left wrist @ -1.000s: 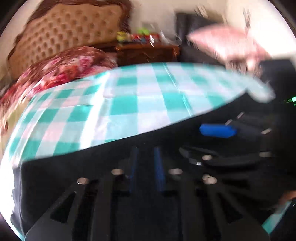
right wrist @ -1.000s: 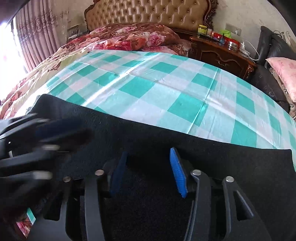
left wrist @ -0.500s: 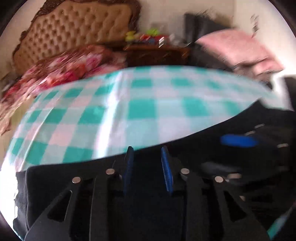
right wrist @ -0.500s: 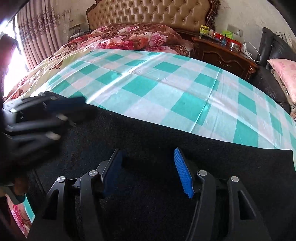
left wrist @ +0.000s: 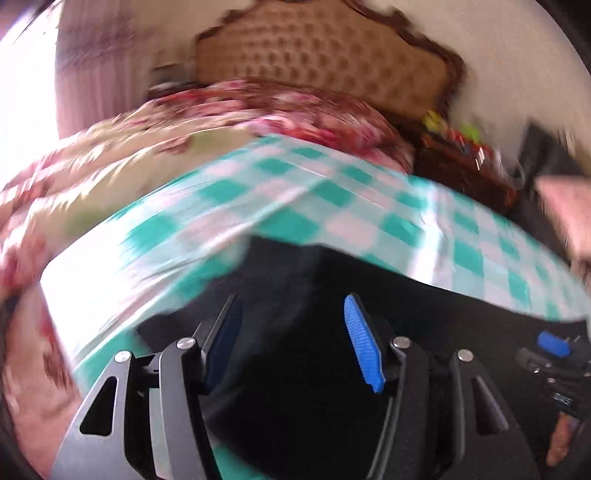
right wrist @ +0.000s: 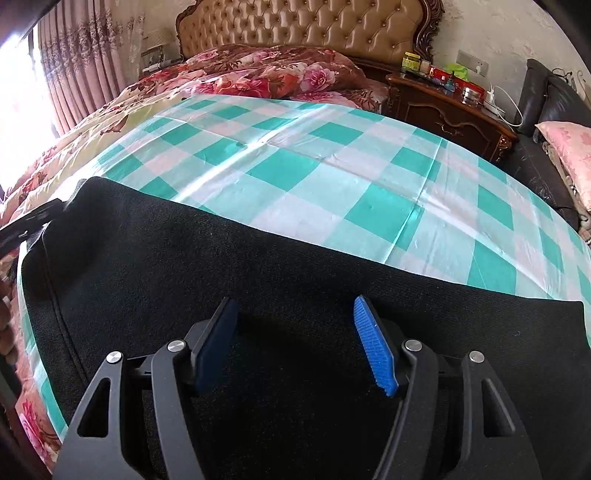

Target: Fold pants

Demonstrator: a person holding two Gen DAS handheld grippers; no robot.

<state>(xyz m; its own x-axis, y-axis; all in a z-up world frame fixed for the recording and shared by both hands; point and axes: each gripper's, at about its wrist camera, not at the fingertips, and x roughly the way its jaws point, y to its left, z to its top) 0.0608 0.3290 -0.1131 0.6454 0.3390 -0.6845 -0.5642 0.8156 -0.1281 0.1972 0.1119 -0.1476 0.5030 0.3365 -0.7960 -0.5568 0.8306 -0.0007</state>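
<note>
Black pants [right wrist: 258, 280] lie flat along the near edge of a teal-and-white checked sheet [right wrist: 332, 177] on the bed. My right gripper [right wrist: 291, 339] is open just over the pants' middle, with nothing between its blue pads. My left gripper [left wrist: 291, 336] is open over the left end of the pants [left wrist: 317, 291]; that view is blurred. The right gripper's blue pad [left wrist: 552, 343] shows at the far right of the left wrist view. The left gripper's black frame [right wrist: 26, 221] shows at the left edge of the right wrist view.
A floral quilt [right wrist: 258, 70] and tufted headboard [right wrist: 295, 26] lie at the far end. A dark wooden nightstand [right wrist: 450, 107] with jars stands at the back right, beside a black sofa with a pink pillow [right wrist: 569, 151]. Curtains [right wrist: 85, 74] hang at the left.
My left gripper has swung left to the pants' left end and opened wider. My right gripper has stayed over the middle of the pants, still open.
</note>
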